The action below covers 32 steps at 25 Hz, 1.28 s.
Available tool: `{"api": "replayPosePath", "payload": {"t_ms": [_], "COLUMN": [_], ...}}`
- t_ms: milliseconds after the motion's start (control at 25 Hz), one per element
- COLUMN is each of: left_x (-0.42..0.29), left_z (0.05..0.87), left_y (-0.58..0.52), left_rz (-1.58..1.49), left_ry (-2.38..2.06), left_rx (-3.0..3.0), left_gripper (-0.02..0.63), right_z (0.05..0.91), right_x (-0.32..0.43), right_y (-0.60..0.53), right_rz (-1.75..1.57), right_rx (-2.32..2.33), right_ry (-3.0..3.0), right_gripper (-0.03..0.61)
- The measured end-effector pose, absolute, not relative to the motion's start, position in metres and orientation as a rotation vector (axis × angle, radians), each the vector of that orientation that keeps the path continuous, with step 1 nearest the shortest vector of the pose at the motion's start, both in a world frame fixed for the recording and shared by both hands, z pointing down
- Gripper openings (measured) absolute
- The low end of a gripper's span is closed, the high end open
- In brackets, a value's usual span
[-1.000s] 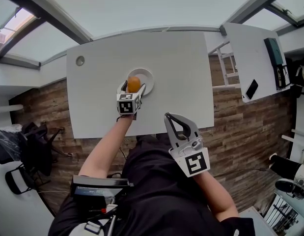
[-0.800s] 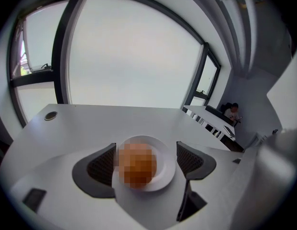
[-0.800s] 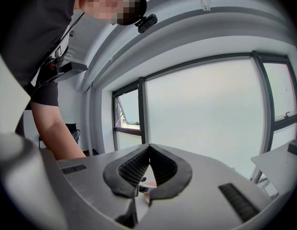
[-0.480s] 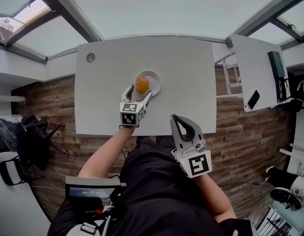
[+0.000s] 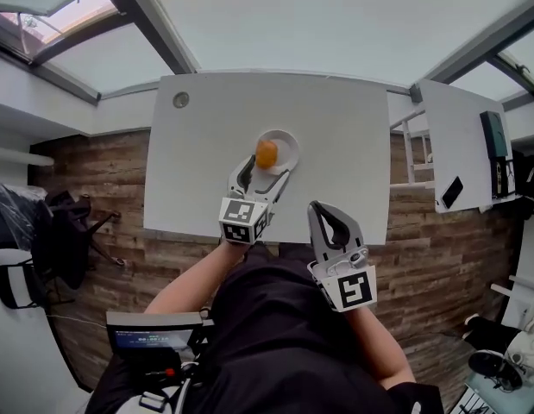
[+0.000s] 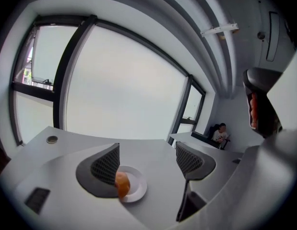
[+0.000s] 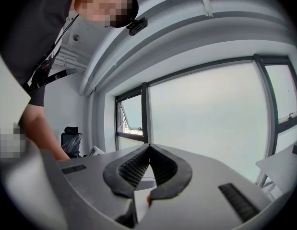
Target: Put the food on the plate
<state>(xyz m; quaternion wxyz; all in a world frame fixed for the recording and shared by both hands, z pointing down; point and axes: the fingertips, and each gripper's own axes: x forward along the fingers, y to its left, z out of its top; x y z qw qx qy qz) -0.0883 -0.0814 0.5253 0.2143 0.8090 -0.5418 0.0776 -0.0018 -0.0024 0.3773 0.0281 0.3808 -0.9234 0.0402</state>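
In the head view a round orange piece of food [image 5: 266, 153] rests on the left part of a small white plate [image 5: 286, 143] on the white table [image 5: 336, 128]. My left gripper [image 5: 263, 176] is open just short of the plate, on the near side, and holds nothing. Seen from the left gripper view, the food [image 6: 122, 185] sits on the plate [image 6: 136, 188], half hidden behind the left finger [image 6: 106, 166]; the left gripper [image 6: 148, 164] is apart from it. My right gripper [image 5: 322, 210] hangs shut over the table's near edge, and the right gripper [image 7: 149, 148] view shows its jaws closed and empty.
A round cable hole [image 5: 180, 99] marks the table's far left corner. A second white table [image 5: 461, 128] at the right carries a phone [image 5: 452, 192] and a dark device [image 5: 496, 145]. Black chairs [image 5: 59, 231] stand on the wood floor at left. A person [image 6: 220, 132] sits far off.
The left gripper, which had the food between its jaws over the plate, has drawn back toward me, open. The food stays on the plate. The right gripper has hardly moved.
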Motion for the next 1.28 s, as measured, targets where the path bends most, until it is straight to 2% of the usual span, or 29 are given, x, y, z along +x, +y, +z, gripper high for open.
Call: {"api": "replayPosePath", "payload": {"t_ms": [80, 160, 360, 480, 640, 840, 1280], "left_x": [-0.088, -0.091, -0.095, -0.094, -0.097, -0.098, -0.106], "left_z": [0.513, 0.503, 0.476, 0.459, 0.435, 0.409, 0.356], "left_y": [-0.076, -0.069, -0.052, -0.045, -0.034, -0.027, -0.027], "left_rz": [0.174, 0.154, 0.076, 0.009, -0.020, 0.004, -0.202], "left_ry": [-1.524, -1.559, -1.579, -1.567, -1.609, -1.687, -1.755], "left_rx": [2.266, 2.274, 2.293, 2.303, 2.339, 2.381, 2.398], "left_gripper": [0.376, 0.330, 0.284, 0.232, 0.215, 0.151, 0.011], "right_z": [0.378, 0.379, 0.372, 0.369, 0.359, 0.351, 0.339], "right_x": [-0.002, -0.004, -0.013, -0.013, -0.016, -0.022, -0.041], "right_y": [-0.003, -0.004, -0.013, -0.017, -0.020, -0.027, -0.029], "right_rz": [0.124, 0.140, 0.129, 0.125, 0.092, 0.152, 0.138], "right_rx": [1.168, 1.164, 1.146, 1.161, 1.205, 1.209, 1.171], "right_ry": [-2.852, -2.856, -2.887, -2.871, -2.873, -2.910, -2.981], "right_gripper": [0.006, 0.006, 0.006, 0.006, 0.006, 0.006, 0.006]}}
